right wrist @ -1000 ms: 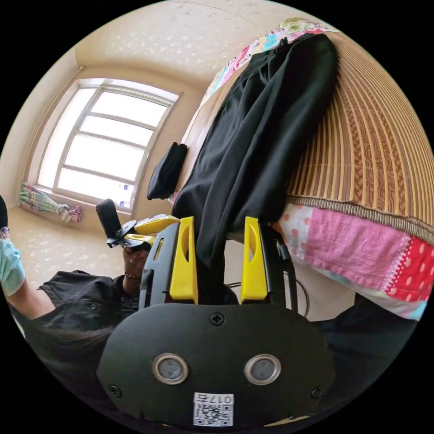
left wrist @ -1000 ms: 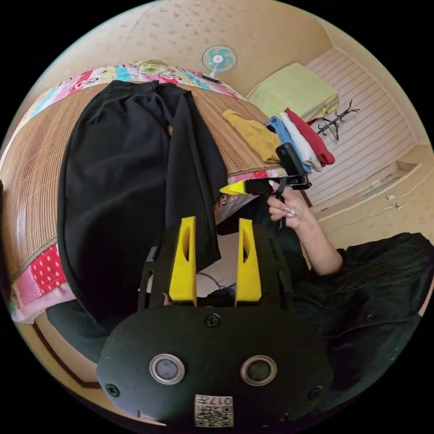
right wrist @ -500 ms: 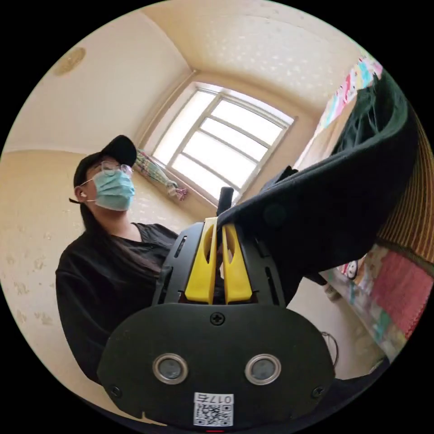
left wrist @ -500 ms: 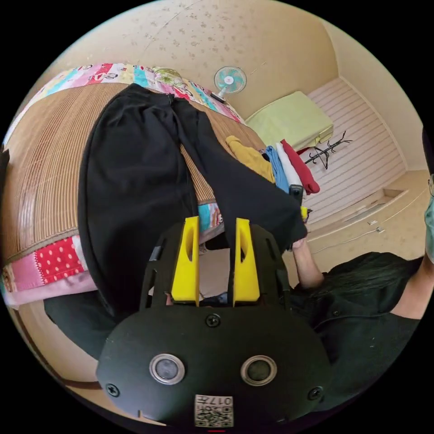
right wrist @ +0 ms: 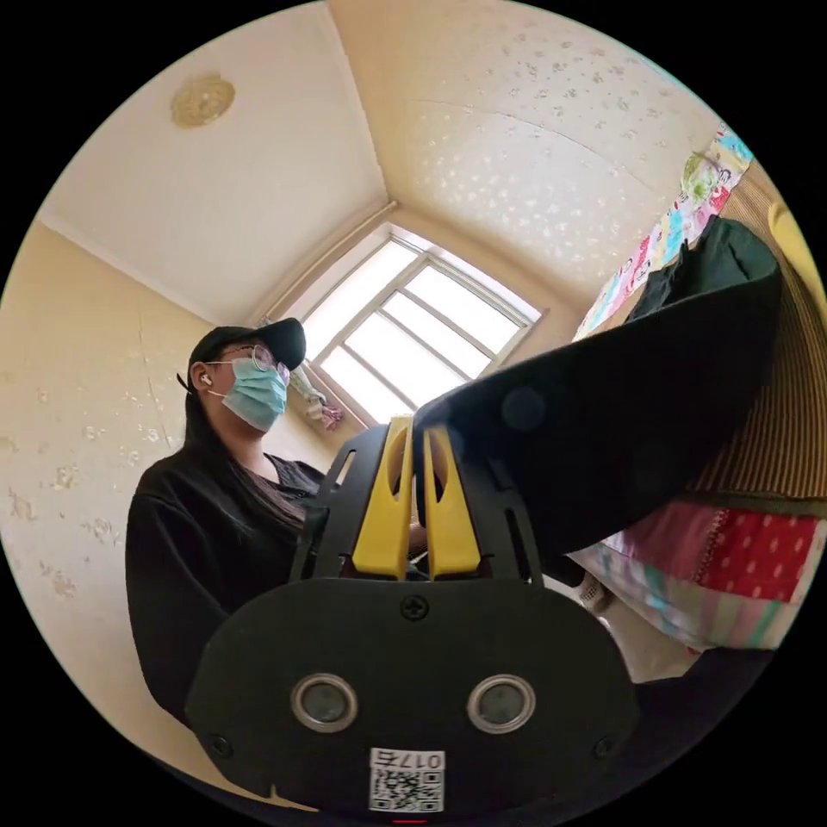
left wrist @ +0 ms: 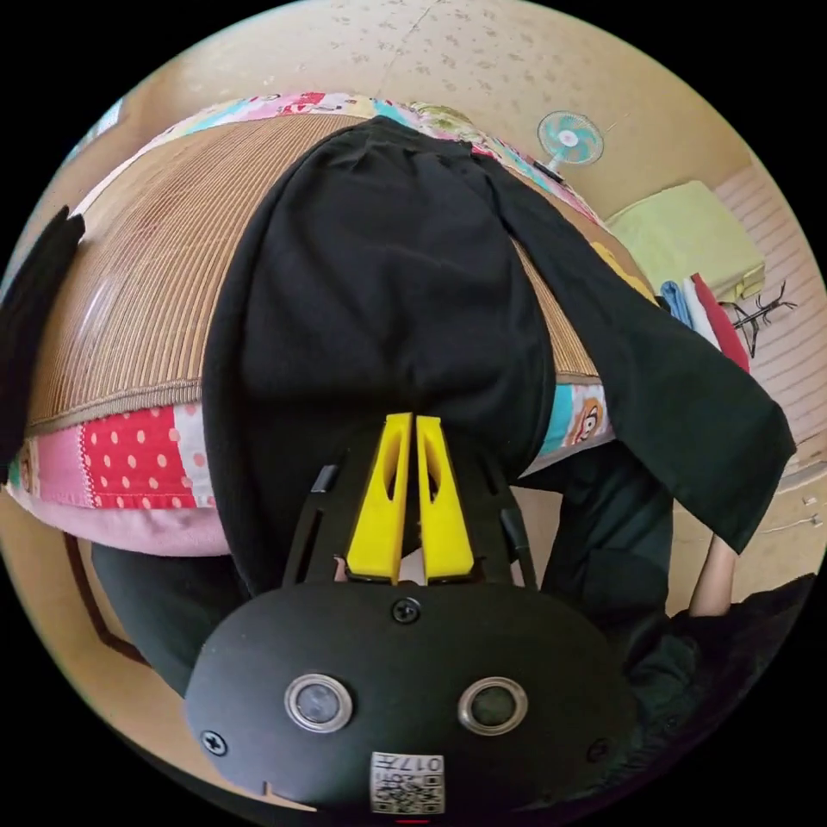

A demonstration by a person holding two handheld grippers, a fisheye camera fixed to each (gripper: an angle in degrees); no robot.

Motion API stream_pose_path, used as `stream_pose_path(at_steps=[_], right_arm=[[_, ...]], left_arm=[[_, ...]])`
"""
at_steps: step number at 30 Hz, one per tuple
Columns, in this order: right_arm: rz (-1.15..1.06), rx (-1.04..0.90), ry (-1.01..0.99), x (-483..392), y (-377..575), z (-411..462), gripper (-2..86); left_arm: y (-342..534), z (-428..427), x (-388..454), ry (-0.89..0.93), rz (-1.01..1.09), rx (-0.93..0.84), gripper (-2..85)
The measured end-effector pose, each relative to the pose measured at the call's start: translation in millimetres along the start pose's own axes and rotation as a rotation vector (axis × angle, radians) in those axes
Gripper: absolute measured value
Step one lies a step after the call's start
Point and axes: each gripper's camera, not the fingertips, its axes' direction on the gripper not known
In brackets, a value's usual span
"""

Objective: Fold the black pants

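Bamboo mat on bed, black pants across.

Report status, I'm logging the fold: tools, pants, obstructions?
Left tool shut on black cloth pants. Right tool shut on other leg, raised. Pants hang over woven bamboo mat. Nothing blocking.

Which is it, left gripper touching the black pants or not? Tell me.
Touching: in the left gripper view, the left gripper has its jaws closed on the black pants hem.
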Motion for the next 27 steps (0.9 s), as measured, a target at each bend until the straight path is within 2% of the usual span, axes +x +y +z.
stream_pose_path(at_steps=[2, 4, 5, 7, 9, 13, 16, 20, 22, 24, 25, 27], right_arm=[[0.003, 0.058, -0.074, 8.3, -0.7, 4.0, 1.5], [0.006, 0.063, -0.130, 8.0, -8.4, 15.1, 1.6], [0.006, 0.041, -0.125, 5.2, -11.5, 19.5, 1.6], [-0.015, -0.127, -0.017, -15.2, -23.2, 44.4, 1.5], [-0.022, -0.301, 0.092, -29.9, -29.0, 72.2, 1.5], [0.005, -0.677, 0.217, -24.6, -32.6, 163.3, 1.6], [-0.023, -0.857, 0.214, 0.4, -23.9, 232.9, 1.6], [0.060, -0.971, 0.170, 41.4, -10.0, 294.4, 2.1], [0.109, -1.026, 0.143, 60.1, -0.6, 321.1, 2.7], [0.183, -1.113, 0.120, 73.7, 4.7, 332.7, 3.5], [0.232, -1.183, 0.078, 80.2, 3.5, 334.1, 4.5], [0.251, -1.204, 0.003, 84.0, -17.0, 325.2, 6.4]], left_arm=[[-3.4, -6.1, 15.4, 0.033, 0.116, -0.044, -0.5], [0.1, -13.3, 19.5, 0.535, 0.213, -0.072, -0.6], [1.7, -14.0, 17.1, 0.591, 0.191, -0.079, -0.7], [13.3, -30.5, 3.1, 0.457, 0.075, -0.037, -0.4], [21.0, -54.5, -6.0, 0.421, 0.032, 0.042, 0.5], [6.9, -100.1, -2.5, 0.794, 0.075, 0.120, 13.1], [-23.1, -97.5, -1.1, 0.922, -0.023, 0.108, 16.9], [-64.8, -71.5, 23.5, 0.888, 0.043, -0.037, 17.2], [-75.0, -54.0, 41.8, 0.812, 0.085, -0.111, 11.2], [-72.8, -46.2, 47.9, 0.717, 0.098, -0.129, 5.9], [-67.7, -46.6, 47.4, 0.676, 0.106, -0.106, 4.7], [-60.0, -48.6, 43.5, 0.632, 0.094, -0.080, 4.1]])
